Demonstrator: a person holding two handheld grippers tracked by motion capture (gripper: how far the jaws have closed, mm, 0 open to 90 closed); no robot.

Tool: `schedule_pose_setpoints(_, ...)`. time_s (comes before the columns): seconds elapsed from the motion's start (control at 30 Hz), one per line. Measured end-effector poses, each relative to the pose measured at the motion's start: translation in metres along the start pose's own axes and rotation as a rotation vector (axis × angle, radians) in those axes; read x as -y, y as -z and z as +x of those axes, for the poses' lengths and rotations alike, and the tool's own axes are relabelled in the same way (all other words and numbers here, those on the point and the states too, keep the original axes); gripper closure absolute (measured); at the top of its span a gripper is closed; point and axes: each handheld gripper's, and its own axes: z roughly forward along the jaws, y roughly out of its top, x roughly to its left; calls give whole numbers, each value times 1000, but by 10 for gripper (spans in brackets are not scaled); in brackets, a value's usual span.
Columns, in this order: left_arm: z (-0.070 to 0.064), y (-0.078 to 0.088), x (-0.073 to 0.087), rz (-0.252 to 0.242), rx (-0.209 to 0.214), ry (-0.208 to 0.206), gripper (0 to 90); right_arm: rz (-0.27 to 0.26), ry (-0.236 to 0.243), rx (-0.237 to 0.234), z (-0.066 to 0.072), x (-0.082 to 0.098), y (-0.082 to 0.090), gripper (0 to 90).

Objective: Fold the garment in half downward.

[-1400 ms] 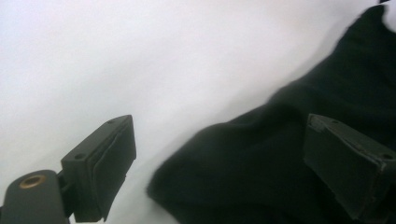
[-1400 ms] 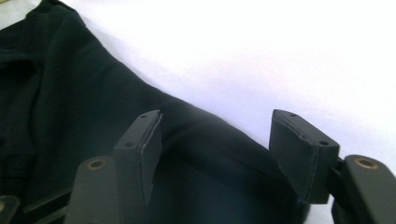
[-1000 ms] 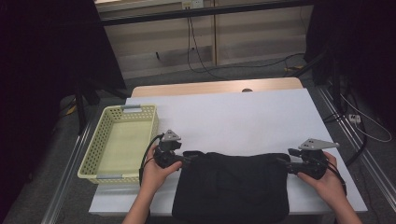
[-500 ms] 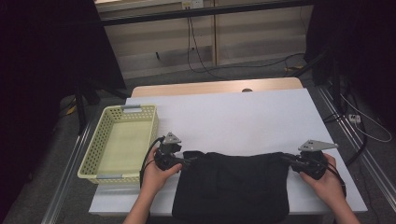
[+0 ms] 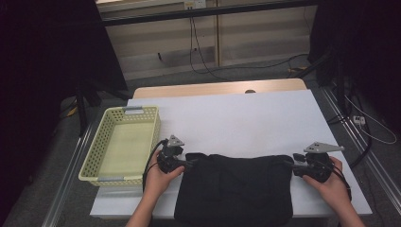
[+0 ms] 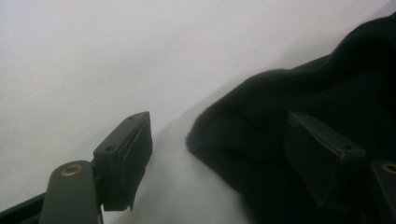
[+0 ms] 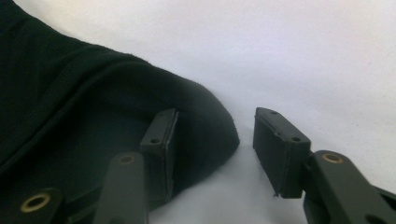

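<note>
Black cloth (image 5: 236, 189) is laid flat at the near edge of the white table (image 5: 246, 118), with the left gripper (image 5: 189, 163) set at its far left corner and the right gripper (image 5: 291, 166) at its far right corner. Seen in the left gripper view, the left gripper's jaws have just been closing slightly, yet a wide gap is kept, one pad lying over the fabric and the other on bare table, so nothing is clamped. In the right gripper view, the right gripper's jaws have just been opening and the rounded corner of the cloth (image 7: 196, 126) is straddled without being pinched. A lift attempted from here could be spoiled if only one layer is caught, or if one corner is gripped and the other missed, so that the cloth would be dragged askew or dropped. Nearby, a pale yellow basket (image 5: 101, 156) is placed at the table's left edge, just beside the left hand (image 5: 158, 177); it could be knocked by a sideways swing. Otherwise nothing is found in the way
</note>
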Motion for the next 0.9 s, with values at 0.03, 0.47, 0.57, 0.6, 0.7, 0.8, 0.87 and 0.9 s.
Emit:
schedule_pose_setpoints(0.03,1,0,1,-1,0,-3,246,4,5,6,1,0,0,534)
schedule_pose_setpoints(0.47,-1,-1,3,20,-8,-22,269,-10,-16,-40,4,1,-1,842)
schedule_pose_setpoints(0.57,-1,1,3,22,-17,-24,345,-11,-15,-37,4,1,-1,848)
schedule_pose_setpoints(0.6,-1,1,3,24,-31,-26,368,-12,-14,-35,4,1,-1,849)
schedule_pose_setpoints(0.7,-1,3,2,29,-17,-23,516,-17,-12,-27,4,1,0,852)
schedule_pose_setpoints(0.8,-1,4,2,34,-31,-15,586,-26,-25,-35,1,2,2,853)
schedule_pose_setpoints(0.87,-1,4,1,35,-37,-5,672,-29,-20,-32,1,2,3,855)
schedule_pose_setpoints(0.9,-1,4,0,38,-36,-1,705,-32,-19,-31,1,2,4,855)
